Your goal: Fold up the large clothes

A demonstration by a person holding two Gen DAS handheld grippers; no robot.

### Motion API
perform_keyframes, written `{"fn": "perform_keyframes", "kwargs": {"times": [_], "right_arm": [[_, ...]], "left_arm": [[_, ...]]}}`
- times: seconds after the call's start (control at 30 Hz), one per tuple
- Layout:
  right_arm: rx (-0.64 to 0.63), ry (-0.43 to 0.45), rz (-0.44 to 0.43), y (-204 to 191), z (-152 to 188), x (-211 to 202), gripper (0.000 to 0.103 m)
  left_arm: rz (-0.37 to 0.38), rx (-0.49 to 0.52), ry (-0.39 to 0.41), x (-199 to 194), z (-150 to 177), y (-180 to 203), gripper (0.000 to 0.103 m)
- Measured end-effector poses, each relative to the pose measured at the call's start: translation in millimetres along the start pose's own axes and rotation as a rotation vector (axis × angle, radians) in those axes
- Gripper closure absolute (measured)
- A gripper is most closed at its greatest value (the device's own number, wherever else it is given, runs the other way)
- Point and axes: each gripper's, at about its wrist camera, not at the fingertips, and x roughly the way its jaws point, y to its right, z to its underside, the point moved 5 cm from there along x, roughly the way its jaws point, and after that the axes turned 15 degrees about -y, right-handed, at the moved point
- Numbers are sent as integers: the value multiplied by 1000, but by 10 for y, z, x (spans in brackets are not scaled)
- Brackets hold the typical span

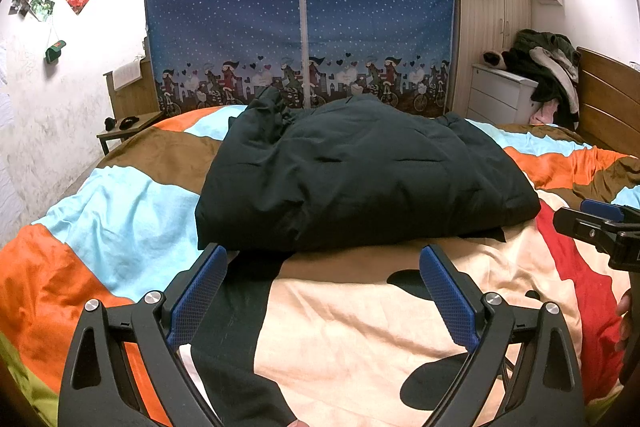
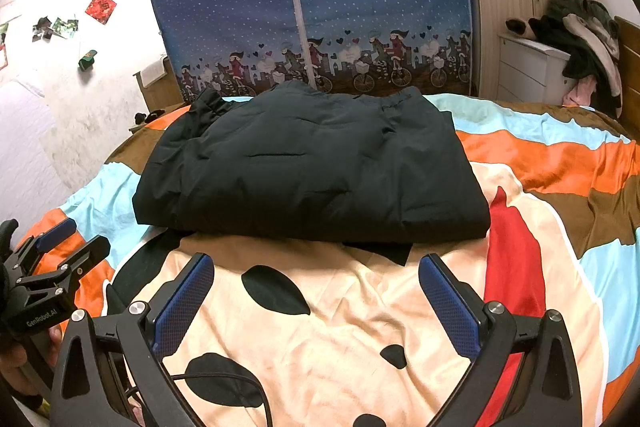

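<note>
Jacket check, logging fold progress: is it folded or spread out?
Folded: the jacket lies as a compact, layered rectangular bundle on the bed.

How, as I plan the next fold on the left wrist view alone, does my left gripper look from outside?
Observer: Seen from the right wrist, the left gripper is open and empty, over an orange patch of the quilt, left of the folded jacket.
Operator: And the right gripper?
Observer: The right gripper is wide open, holding nothing, just short of the jacket's near edge.
Operator: Anything near it?
Observer: A black cable runs over the quilt by its left finger.
</note>
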Motion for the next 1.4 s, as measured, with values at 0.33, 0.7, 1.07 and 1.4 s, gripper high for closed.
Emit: {"fn": "perform_keyframes", "kwargs": {"times": [0.33, 0.7, 1.07, 1.4], "right_arm": [[2, -1, -2, 7, 6, -3, 0], [9, -5, -2, -2, 33, -8, 0], [10, -7, -4, 15, 24, -6, 0], [13, -8, -6, 21, 34, -8, 0]], "left_arm": [[-2, -1, 0, -3, 0, 9, 9], [-1, 0, 0, -3, -1, 7, 9], [-1, -1, -1, -2, -2, 10, 9], [-1, -1, -1, -3, -4, 11, 9]]}}
